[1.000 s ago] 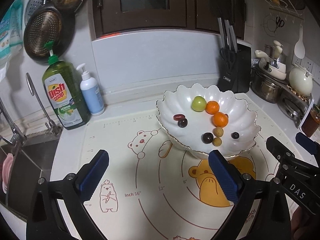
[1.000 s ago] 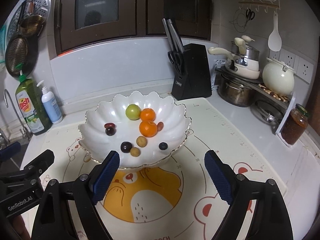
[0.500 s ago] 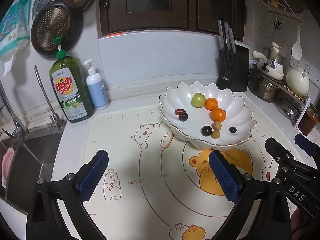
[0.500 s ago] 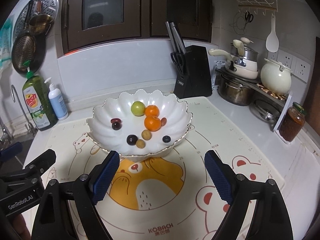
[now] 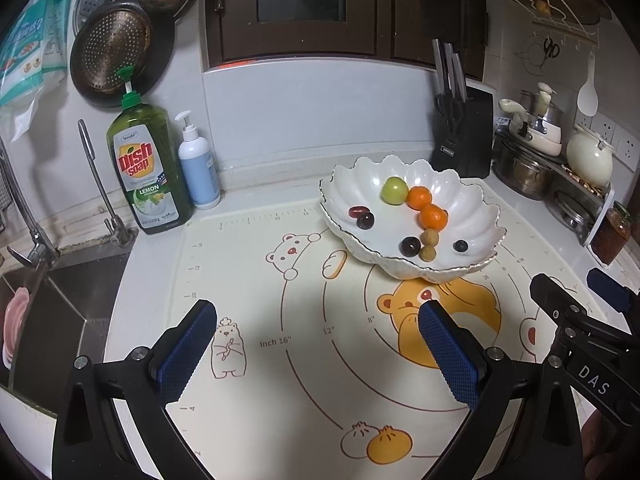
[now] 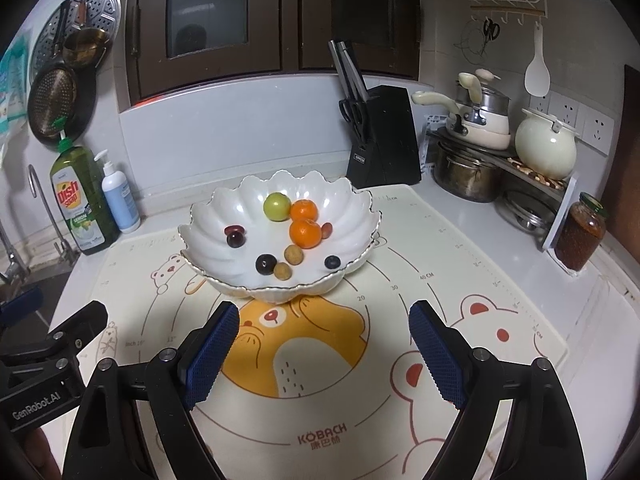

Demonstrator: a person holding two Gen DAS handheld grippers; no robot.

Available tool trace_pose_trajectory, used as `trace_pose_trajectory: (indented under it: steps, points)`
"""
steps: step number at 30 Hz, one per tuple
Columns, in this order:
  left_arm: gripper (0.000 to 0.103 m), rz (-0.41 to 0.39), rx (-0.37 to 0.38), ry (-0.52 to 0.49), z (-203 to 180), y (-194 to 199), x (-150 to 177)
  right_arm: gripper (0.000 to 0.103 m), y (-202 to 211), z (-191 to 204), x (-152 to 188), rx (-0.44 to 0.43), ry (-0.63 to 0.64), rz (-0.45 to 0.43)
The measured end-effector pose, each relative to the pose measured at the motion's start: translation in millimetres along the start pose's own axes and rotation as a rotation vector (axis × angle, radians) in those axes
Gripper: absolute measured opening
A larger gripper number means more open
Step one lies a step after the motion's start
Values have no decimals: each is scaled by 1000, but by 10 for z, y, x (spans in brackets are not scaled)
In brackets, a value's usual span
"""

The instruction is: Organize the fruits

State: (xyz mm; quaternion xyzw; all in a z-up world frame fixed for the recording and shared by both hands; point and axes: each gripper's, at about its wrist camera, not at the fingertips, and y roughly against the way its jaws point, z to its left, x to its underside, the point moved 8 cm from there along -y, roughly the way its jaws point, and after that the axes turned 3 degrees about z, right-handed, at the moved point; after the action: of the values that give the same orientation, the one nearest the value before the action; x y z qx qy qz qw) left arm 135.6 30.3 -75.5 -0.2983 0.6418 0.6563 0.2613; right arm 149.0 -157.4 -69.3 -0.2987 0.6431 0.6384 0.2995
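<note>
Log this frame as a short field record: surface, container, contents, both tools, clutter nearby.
surface: bear-print baking mat on a white counter
container: white scalloped bowl, on the mat
contents: green fruit, two oranges, several small dark and tan fruits
left tool: open, nothing between its pads, short of the bowl
right tool: open, nothing between its pads
nearby: dish soap bottle, knife block, jar

white counter (image 6: 472,224) | on it: bear-print mat (image 6: 400,320), knife block (image 6: 384,136), dish-soap bottle (image 6: 78,200), jar (image 6: 580,232)
</note>
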Motion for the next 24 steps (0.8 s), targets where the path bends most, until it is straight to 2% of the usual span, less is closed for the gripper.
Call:
trace_pose_trajectory:
  steps: [24]
  points:
    - [103, -22, 19, -35, -156, 406, 259, 88, 418, -199, 281, 2, -35, -11]
